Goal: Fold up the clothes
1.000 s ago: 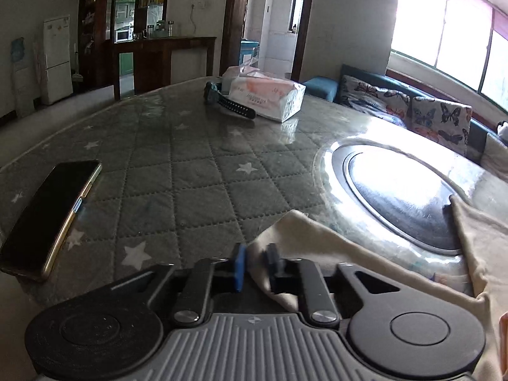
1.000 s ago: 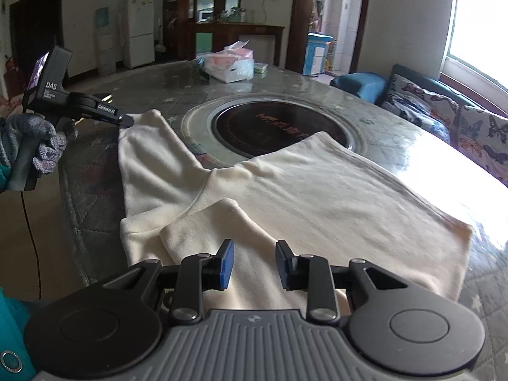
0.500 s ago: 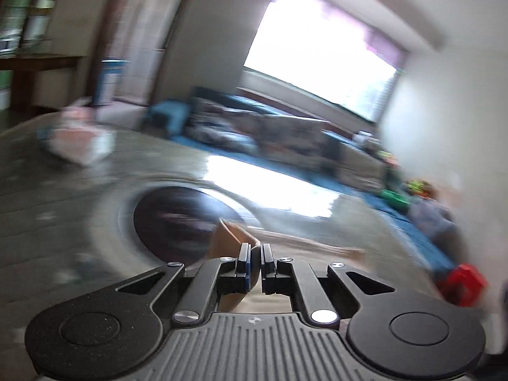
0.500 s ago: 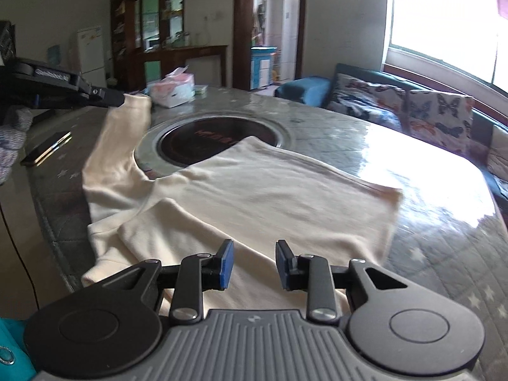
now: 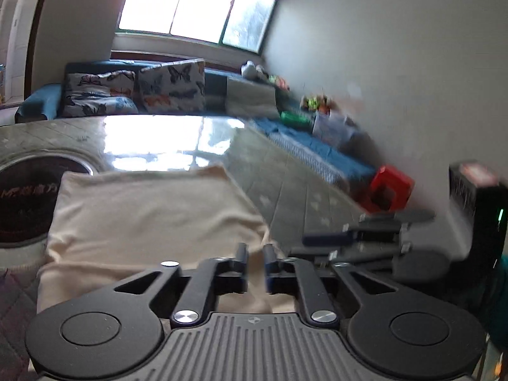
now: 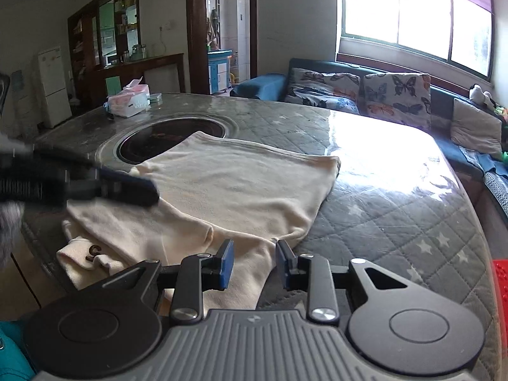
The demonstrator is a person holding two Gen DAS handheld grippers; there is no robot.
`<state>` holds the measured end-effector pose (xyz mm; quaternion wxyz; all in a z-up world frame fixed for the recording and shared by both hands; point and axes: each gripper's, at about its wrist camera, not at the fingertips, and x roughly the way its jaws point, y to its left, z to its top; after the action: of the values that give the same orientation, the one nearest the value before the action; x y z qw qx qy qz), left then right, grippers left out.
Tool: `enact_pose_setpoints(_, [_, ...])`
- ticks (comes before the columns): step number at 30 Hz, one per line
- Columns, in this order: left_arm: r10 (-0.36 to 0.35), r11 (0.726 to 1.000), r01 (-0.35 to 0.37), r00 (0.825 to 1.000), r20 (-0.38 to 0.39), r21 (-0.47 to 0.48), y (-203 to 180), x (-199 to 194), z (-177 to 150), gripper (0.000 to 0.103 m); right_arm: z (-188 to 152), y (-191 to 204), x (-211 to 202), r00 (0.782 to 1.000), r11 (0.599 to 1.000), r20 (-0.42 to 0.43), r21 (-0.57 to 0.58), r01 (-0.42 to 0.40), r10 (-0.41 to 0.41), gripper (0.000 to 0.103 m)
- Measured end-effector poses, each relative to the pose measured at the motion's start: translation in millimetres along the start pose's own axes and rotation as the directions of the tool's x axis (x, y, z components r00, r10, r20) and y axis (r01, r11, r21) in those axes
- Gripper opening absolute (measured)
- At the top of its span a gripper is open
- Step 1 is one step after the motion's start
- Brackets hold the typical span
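The cream garment point(image 6: 241, 190) is spread flat on the worktop point(image 6: 397, 197) for folding. The left gripper point(image 5: 255, 255), jaws just opened, has released it; the right gripper point(image 6: 254, 262) is held parted, empty, above its hem.

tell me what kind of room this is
Most likely a home living and dining room: a sofa with butterfly cushions under a wide window, a fridge at the back, and a round table with a built-in cooktop.
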<state>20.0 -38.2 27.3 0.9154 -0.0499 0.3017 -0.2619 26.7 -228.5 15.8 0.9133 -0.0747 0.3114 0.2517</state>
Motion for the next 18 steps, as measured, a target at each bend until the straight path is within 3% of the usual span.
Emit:
enact_pose_setpoints(6, [0.086, 0.996, -0.086, 0.996, 0.009, 0.002, 37.1, -22.9, -9.2, 0.035, 3.5, 4.5, 10.0, 0.999, 0.999, -0.012, 0.016, -0.046, 0.047, 0.028])
enact_pose_setpoints(12, [0.224, 0.971, -0.225, 0.974, -0.016, -0.080, 90.3, -41.5, -22.1, 0.035, 8.9, 18.2, 32.4, 0.994, 0.995, -0.044, 0.006, -0.102, 0.102, 0.028])
enact_pose_setpoints(18, [0.275, 0.951, -0.276, 0.961, -0.030, -0.137, 117.1, -59.5, -37.5, 0.035, 10.0, 30.7, 55.2, 0.989, 0.992, -0.086, -0.003, -0.123, 0.123, 0.028])
